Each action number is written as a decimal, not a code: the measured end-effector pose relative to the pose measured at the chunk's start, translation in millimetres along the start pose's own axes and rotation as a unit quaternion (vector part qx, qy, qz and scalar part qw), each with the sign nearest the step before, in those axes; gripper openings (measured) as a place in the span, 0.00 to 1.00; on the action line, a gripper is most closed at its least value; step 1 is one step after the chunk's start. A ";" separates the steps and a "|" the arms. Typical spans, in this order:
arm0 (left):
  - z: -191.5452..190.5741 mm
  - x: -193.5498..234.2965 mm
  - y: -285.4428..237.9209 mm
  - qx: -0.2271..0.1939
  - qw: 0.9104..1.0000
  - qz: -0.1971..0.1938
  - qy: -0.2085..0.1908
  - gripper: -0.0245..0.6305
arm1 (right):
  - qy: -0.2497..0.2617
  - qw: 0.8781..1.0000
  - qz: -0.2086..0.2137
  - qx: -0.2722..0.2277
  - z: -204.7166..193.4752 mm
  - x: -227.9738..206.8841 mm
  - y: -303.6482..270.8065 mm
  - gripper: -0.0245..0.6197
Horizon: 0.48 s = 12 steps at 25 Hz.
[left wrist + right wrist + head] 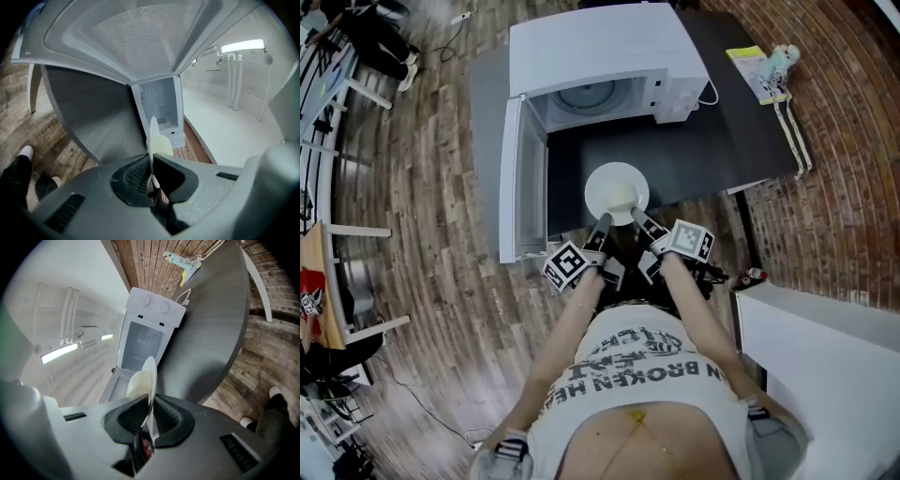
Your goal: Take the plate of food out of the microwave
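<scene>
A white plate (pixel 617 192) with a pale lump of food (pixel 624 199) hangs over the dark table (pixel 722 141), in front of the open white microwave (pixel 600 56). My left gripper (pixel 602 223) is shut on the plate's near left rim and my right gripper (pixel 639 221) on its near right rim. In the left gripper view the plate (pixel 153 136) stands edge-on between the jaws of the gripper (pixel 153 176), the food (pixel 161 144) on its right face. In the right gripper view the plate (pixel 150 373) and food (pixel 138 383) sit the same way in the gripper (pixel 150 420).
The microwave door (pixel 520 178) hangs open to the left, past the table's edge. Its cavity (pixel 591 97) shows a bare turntable. A leaflet and a small toy (pixel 761 67) lie at the table's far right corner. A white cabinet (pixel 825 356) stands at the right.
</scene>
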<state>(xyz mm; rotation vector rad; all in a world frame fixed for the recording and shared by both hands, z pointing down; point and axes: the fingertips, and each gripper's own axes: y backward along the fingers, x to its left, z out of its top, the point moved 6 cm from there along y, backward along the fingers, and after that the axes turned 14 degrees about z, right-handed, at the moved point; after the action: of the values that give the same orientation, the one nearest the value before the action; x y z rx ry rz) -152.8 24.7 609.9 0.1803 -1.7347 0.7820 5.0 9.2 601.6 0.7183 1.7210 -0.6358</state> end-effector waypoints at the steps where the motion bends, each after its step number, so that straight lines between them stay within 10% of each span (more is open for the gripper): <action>1: -1.8 -0.6 -1.6 0.000 1.000 0.000 -0.001 0.07 | 0.000 1.000 0.001 0.000 1.7 -1.1 1.6 0.09; 12: -35.1 -29.7 -21.2 -0.042 0.999 0.006 0.001 0.07 | -0.005 0.999 0.017 0.037 44.6 -2.5 24.4 0.09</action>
<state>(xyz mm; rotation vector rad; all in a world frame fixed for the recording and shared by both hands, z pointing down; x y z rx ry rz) -104.4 20.9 595.4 0.1117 -1.7652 0.7169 52.2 -7.2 591.8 0.7944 1.6794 -0.6818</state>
